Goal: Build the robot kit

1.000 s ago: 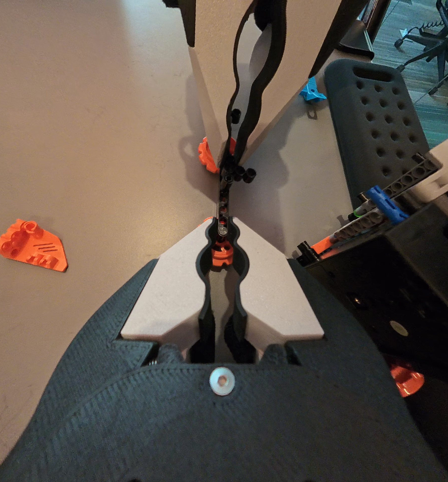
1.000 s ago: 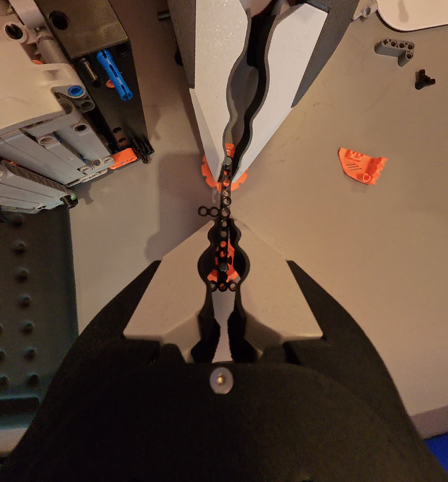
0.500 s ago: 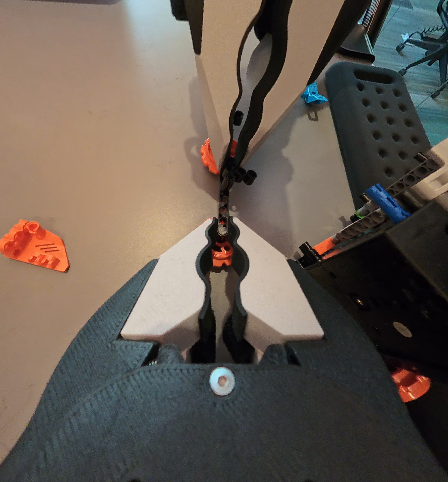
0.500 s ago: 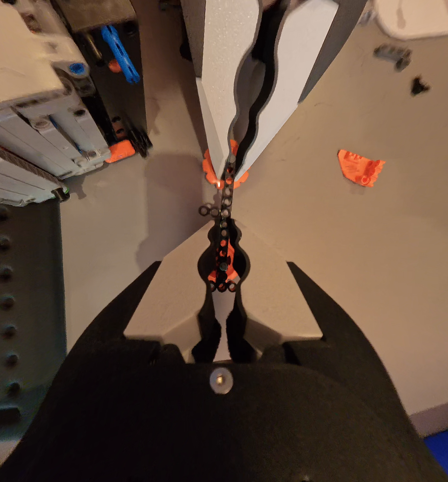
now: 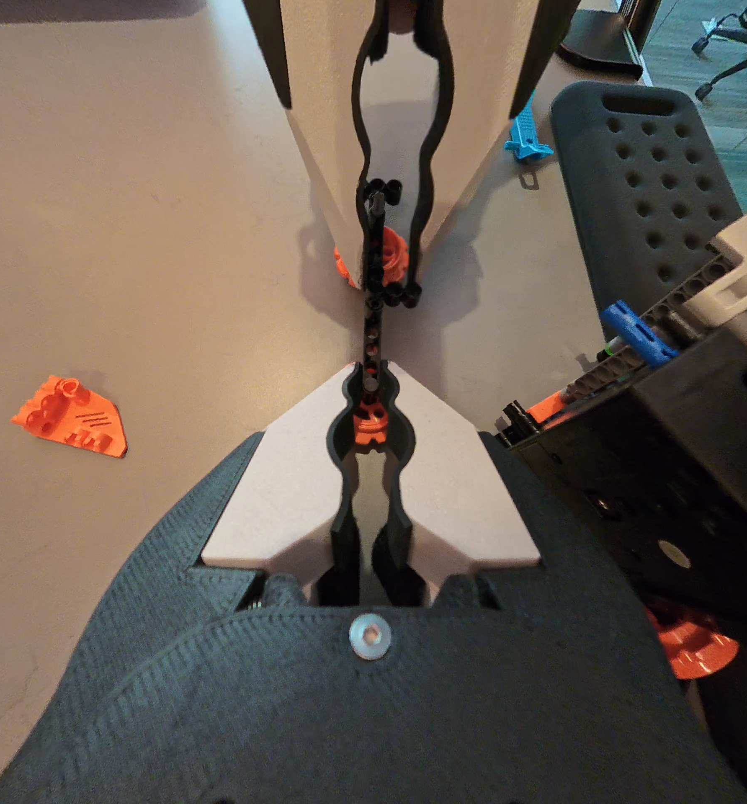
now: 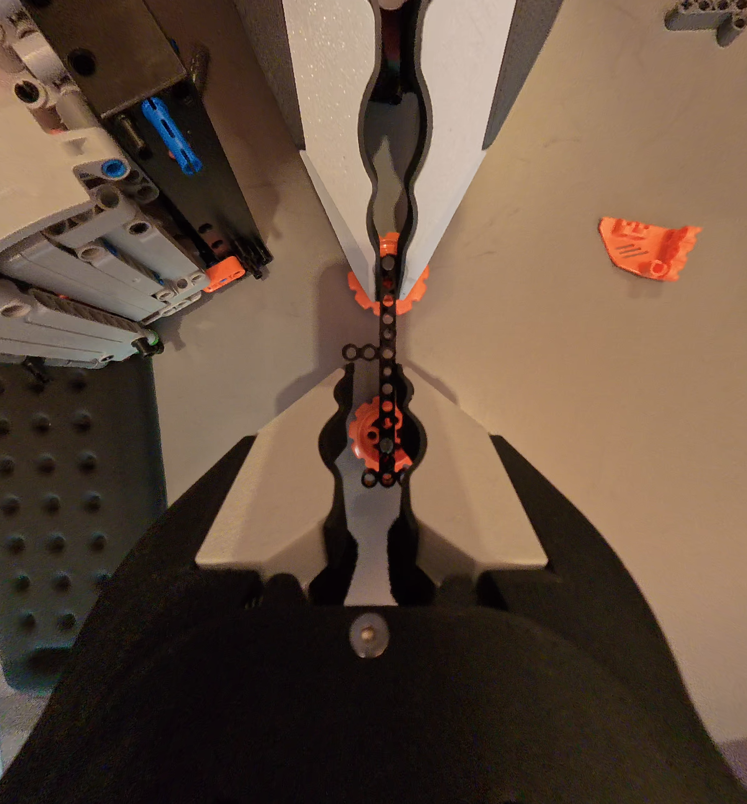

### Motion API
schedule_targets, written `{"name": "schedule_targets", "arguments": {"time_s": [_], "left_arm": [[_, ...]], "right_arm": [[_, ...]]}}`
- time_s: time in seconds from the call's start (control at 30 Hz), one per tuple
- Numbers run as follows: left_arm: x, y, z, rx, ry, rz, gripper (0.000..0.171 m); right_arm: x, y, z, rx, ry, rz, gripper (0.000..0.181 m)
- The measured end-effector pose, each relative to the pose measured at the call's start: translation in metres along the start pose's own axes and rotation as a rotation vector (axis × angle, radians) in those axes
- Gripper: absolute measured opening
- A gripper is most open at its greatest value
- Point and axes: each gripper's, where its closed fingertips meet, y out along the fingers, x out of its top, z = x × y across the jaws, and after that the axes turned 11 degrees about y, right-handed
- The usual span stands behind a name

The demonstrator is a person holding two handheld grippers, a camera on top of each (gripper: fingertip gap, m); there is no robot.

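Both claws, left (image 5: 371, 378) and right (image 6: 385, 383), pinched shut on thin black holed beam (image 6: 387, 339); light, stiff, grip ends.

The left gripper (image 5: 371, 374) has pale grey-white fingers (image 5: 302, 470) lined in black, on a black body with a fine herringbone texture. The right gripper (image 6: 374, 383) shows the same white and black. Between them runs a black beam (image 5: 372, 335) dotted with round holes, carrying orange gears (image 6: 374, 439). An orange panel (image 5: 73, 420) lies on the beige table (image 5: 145, 217); a dark grey mat (image 5: 650, 187) bears rows of holes.
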Motion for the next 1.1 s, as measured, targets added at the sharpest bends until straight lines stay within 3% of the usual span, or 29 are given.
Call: {"name": "schedule_targets", "arguments": {"time_s": [0.2,0.37,0.6,0.7,0.8,0.93,1.03,1.1], "left_arm": [[0.001,0.001,0.000,0.000,-0.010,-0.011,0.007],[0.002,0.002,0.000,-0.002,-0.006,-0.010,0.007],[0.002,0.003,0.000,0.009,-0.004,-0.009,0.007],[0.005,-0.002,0.005,0.068,0.031,-0.010,0.007],[0.020,-0.021,0.014,0.135,0.066,-0.059,0.006],[0.047,-0.049,0.021,0.258,0.221,-0.082,0.007],[0.067,-0.064,0.021,0.354,0.375,-0.062,0.007],[0.078,-0.071,0.017,0.405,0.470,-0.037,0.007]], "right_arm": [[0.014,-0.005,-0.001,-0.038,0.006,-0.079,0.000],[0.013,-0.003,-0.007,-0.015,0.089,-0.062,0.000],[0.012,-0.004,-0.007,-0.054,0.070,-0.050,0.000],[0.028,-0.036,-0.017,-0.072,0.188,-0.217,0.013],[0.014,-0.071,-0.037,-0.146,0.349,-0.335,0.029],[0.012,-0.089,-0.028,0.059,0.606,-0.529,0.048],[0.018,-0.090,-0.010,0.232,0.659,-0.605,0.055],[0.028,-0.097,-0.001,0.300,0.651,-0.675,0.049]]}}
